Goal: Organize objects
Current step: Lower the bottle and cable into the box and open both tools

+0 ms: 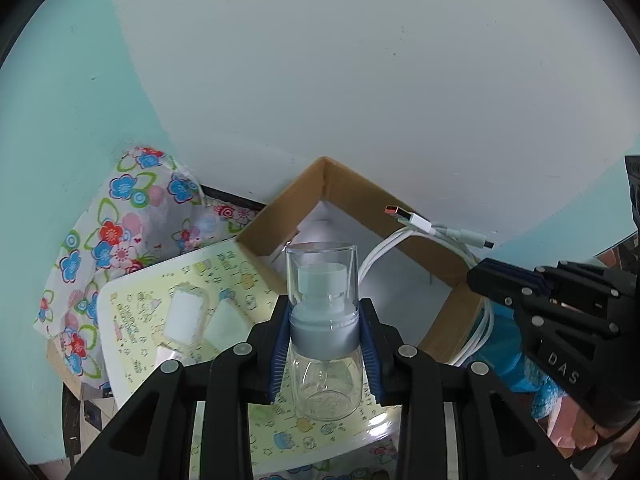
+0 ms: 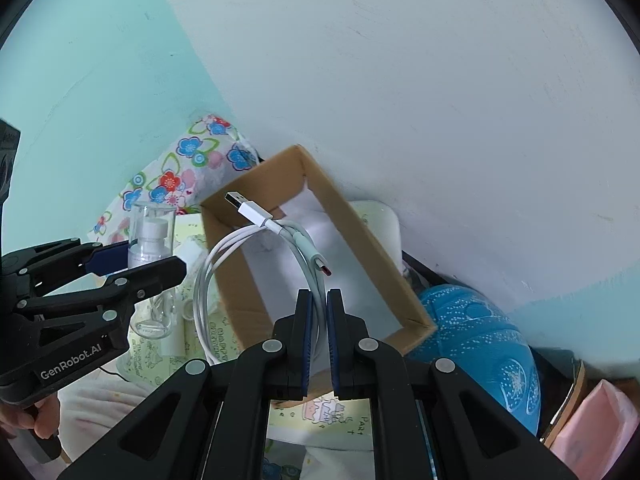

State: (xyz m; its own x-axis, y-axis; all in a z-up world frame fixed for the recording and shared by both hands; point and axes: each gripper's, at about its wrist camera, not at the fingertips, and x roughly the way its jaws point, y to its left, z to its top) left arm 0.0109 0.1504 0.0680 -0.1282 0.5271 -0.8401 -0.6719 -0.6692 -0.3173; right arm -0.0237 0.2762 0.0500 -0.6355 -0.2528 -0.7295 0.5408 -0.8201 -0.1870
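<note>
My left gripper (image 1: pixel 325 312) is shut on a clear pump bottle (image 1: pixel 323 332) with a grey collar and a transparent cap, held upright in the air. The same bottle (image 2: pixel 151 240) shows at the left of the right wrist view, between the left gripper's fingers (image 2: pixel 160 272). My right gripper (image 2: pixel 319 300) is shut on a coiled white USB cable (image 2: pixel 256 240), whose plugs stick out above the fingers. In the left wrist view that cable (image 1: pixel 424 236) hangs at the right, in front of an open cardboard box (image 1: pixel 280 216). The box (image 2: pixel 352 224) lies just beyond both grippers.
A yellow cartoon-print tray (image 1: pixel 168 320) lies below the bottle. A floral cloth (image 1: pixel 120 220) is bunched at the left by the teal wall. A blue patterned bundle (image 2: pixel 480 340) sits right of the box, with a pink packet (image 2: pixel 600 420) at the lower right. A hand (image 2: pixel 24 420) grips the left tool.
</note>
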